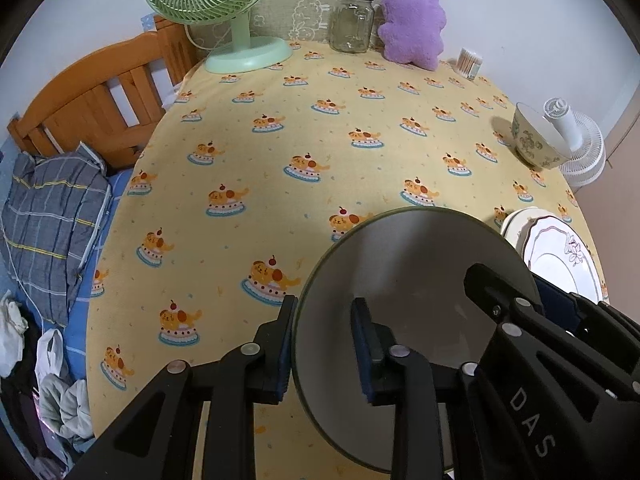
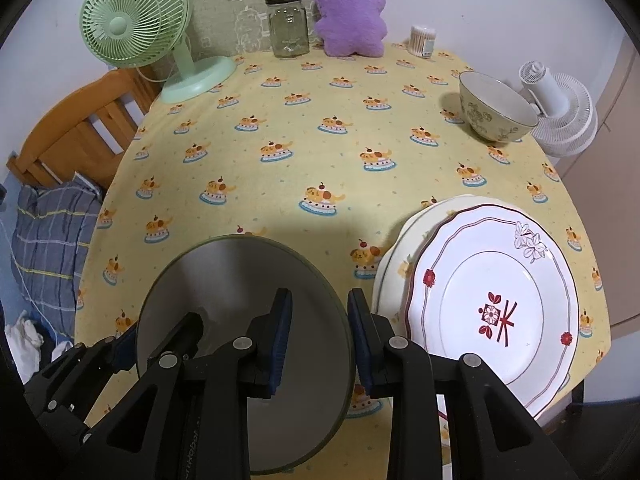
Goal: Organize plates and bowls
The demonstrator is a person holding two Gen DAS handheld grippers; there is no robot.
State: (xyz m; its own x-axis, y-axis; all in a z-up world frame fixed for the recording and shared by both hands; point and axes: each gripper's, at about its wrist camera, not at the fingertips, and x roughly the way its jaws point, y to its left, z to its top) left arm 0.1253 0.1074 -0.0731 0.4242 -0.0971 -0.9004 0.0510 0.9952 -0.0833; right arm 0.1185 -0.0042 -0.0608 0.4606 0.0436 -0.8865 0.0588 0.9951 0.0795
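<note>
While straddling opposite rim sides of grey bowl (image 2: 240, 360), left tool (image 1: 326, 346) and right tool (image 2: 318, 344) sit slightly parted.

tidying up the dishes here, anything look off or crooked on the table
Nothing is spilled or broken. The flowered plate sits off-centre on the cream plate beneath it, so that stack is uneven. The grey bowl has both grippers straddling its rim.
</note>
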